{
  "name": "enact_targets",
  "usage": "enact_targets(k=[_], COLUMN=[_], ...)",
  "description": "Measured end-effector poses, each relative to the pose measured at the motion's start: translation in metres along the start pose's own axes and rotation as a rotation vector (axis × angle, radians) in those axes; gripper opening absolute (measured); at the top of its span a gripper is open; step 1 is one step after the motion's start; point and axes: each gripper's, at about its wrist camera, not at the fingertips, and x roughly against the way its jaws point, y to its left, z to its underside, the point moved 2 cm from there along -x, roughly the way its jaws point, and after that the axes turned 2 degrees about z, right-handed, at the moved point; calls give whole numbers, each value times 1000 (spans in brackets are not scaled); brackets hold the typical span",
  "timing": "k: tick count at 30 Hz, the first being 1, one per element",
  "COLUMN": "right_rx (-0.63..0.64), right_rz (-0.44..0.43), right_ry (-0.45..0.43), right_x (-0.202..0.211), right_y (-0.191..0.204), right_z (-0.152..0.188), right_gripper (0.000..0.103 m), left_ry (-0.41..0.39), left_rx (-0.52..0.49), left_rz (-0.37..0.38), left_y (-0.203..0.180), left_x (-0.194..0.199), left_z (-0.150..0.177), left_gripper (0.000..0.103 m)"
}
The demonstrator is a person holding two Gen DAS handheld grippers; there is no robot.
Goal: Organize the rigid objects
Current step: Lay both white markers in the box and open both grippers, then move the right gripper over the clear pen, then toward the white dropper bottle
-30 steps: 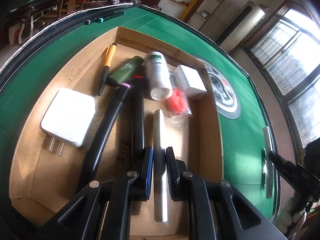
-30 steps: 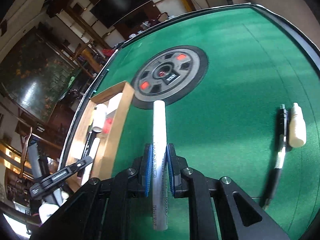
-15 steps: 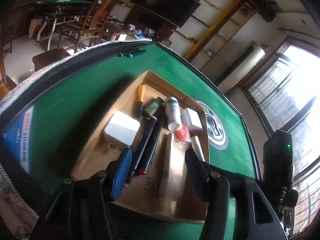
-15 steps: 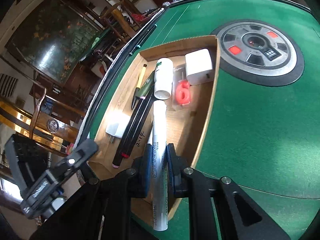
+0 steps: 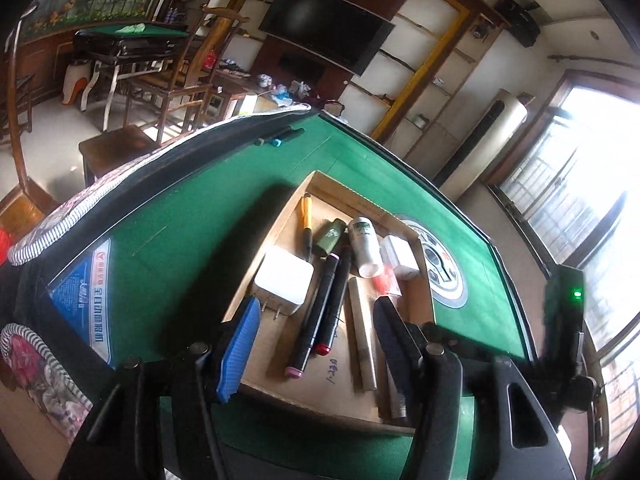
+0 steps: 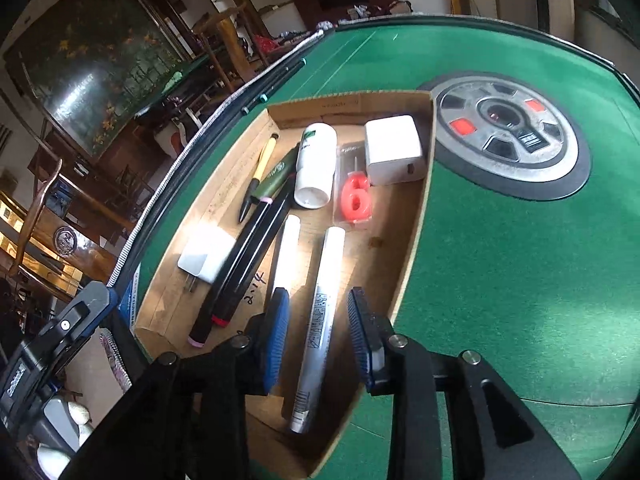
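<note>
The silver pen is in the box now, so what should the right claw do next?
Probably lift straight up and away. The right claw has just been opening, and the silver pen lies in the box between its pads, seemingly let go. Pulling out sideways might knock it.

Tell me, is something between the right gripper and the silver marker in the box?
Nothing visible. The silver marker lies in the cardboard box between the right gripper's open jaws, which have just been opening; pads are clear of it.

Matt cardboard tray (image 6: 414,216), green felt table (image 6: 500,260), glossy silver marker (image 6: 320,320)
</note>
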Motion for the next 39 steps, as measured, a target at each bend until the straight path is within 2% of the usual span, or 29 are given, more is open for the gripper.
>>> enact_targets(k=[4, 7, 12, 15, 19, 21, 22, 26, 32, 34, 36, 37, 39], right_rx=[-35, -135, -316, -364, -355, -338, -332, -286, -238, -224, -234, -236, -242], right_rz=[95, 216, 369, 365, 358, 389, 399, 438, 247, 135, 95, 96, 147], right_ry=[-163, -244, -233, -215, -179, -153, -143, -104, -49, -26, -59, -94, -181], right_x=[58, 103, 144, 147, 132, 117, 112, 89, 71, 69, 83, 96, 127], right_y=[-53, -115, -209, -230, -240, -244, -246, -247, -207, -194, -193, -196, -210], right_z=[9, 21, 64, 82, 83, 74, 71, 61, 66, 68, 66, 64, 62], right_gripper=[49, 54, 54, 54, 54, 52, 48, 12, 11, 11, 12, 16, 34], left_ry=[1, 30, 106, 148, 195, 215, 223, 228, 264, 280, 292, 299, 314], left_rx=[-70, -120, -223, -260, -305, -324, -336, -374, -385, -391, -405, -409, -417], left_rz=[36, 93, 159, 193, 195, 188, 185, 180, 188, 198, 207, 210, 221], left_y=[-21, -42, -86, -107, -128, -136, -140, -152, -160, -164, -167, -169, -173], left_x=[0, -5, -19, -26, -35, -37, -37, -34, -42, -45, -45, -46, -47], left_z=[7, 15, 35, 47, 62, 69, 72, 82, 92, 96, 100, 102, 107], left_gripper=[67, 68, 68, 68, 68, 68, 68, 68, 68, 68, 68, 68, 68])
